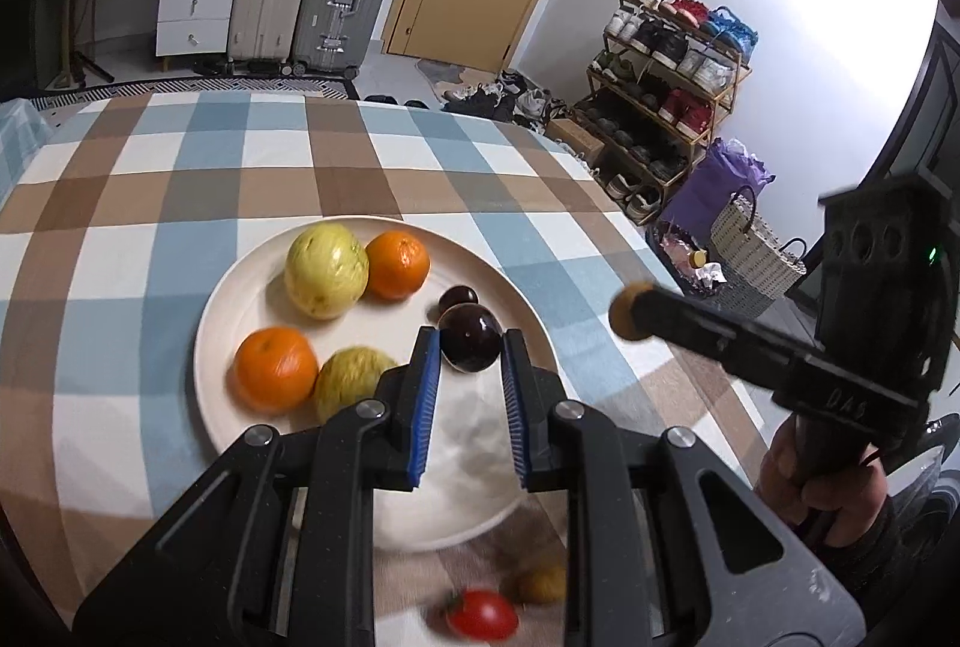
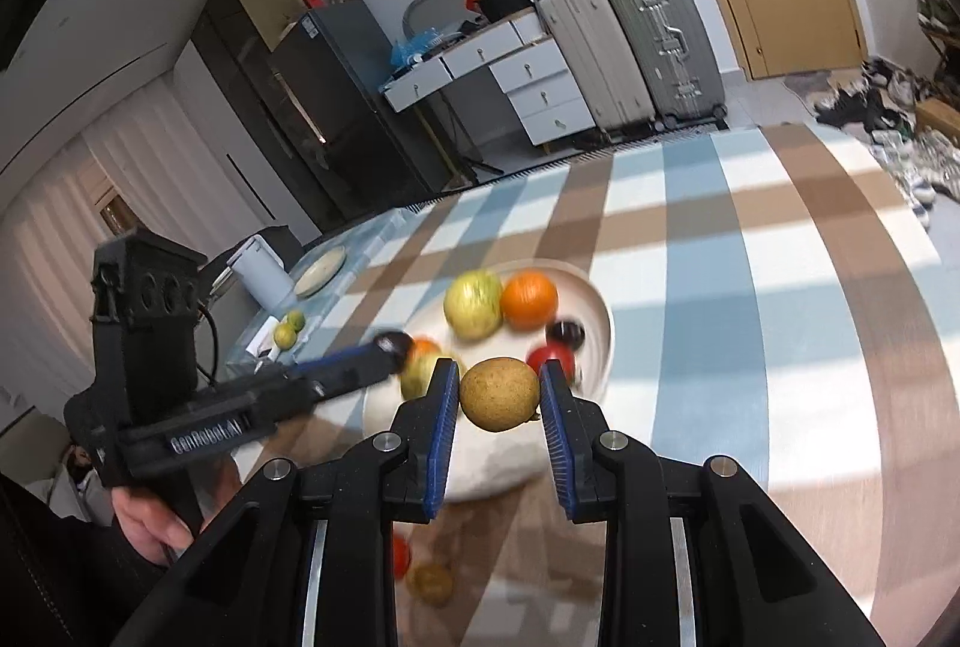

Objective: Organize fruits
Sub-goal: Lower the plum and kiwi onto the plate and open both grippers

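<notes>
- Right, we have both grippers over the white plate (image 1: 240, 299), which sits on the checked tablecloth (image 1: 180, 167).
- Our left gripper (image 1: 471, 356) has its blue pads on either side of a dark plum (image 1: 470, 344); they look to be pinching it, with the plum low over the plate's right part.
- Our right gripper (image 2: 498, 395) is pinching a brownish round fruit (image 2: 499, 394) between its pads, above the near rim of the plate (image 2: 594, 311).
- Already lying on the plate: two oranges (image 1: 275, 370), two yellow-green fruits (image 1: 326, 270) and a second small dark plum (image 1: 458, 296).
- Off the plate, on the cloth near us, lie a red tomato (image 1: 482, 613) and another small brownish fruit (image 1: 543, 583), both blurred.
- To do this well, we judge each fruit should go down onto bare plate, low and level, before the pads part.
- Round fruit rolls, so we want the plum set against its small neighbour and not dropped.
- The two grippers are close; we'd best lower one at a time.
</notes>
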Tool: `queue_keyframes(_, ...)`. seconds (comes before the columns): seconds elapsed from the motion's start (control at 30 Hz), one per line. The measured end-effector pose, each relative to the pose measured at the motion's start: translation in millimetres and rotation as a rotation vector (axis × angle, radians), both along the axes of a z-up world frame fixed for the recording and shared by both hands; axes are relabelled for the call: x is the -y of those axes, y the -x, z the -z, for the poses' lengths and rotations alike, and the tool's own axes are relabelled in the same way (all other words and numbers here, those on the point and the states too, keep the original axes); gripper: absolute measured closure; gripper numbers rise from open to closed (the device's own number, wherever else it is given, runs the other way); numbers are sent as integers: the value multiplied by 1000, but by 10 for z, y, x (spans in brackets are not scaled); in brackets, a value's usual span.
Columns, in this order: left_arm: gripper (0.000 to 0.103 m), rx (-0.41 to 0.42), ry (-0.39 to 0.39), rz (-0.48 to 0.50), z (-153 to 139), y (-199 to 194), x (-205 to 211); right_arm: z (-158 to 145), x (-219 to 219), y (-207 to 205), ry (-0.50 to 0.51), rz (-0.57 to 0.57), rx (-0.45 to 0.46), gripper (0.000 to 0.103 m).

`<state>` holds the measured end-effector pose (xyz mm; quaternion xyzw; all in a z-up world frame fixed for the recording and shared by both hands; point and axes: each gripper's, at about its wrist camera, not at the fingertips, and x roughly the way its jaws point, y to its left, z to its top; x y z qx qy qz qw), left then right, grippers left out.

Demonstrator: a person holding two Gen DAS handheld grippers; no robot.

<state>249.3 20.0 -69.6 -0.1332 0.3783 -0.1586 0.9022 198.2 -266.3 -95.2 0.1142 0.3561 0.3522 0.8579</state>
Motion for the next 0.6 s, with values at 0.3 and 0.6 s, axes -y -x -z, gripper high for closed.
queue_keyframes(0.3, 85, -57, -23, 12, 213, -445, 68, 0, -238, -569, 27, -34, -3, 75)
queue_keyframes(0.6, 85, -84, -99, -2, 371, -621, 89, 244, -463, -910, 110, -50, -41, 75)
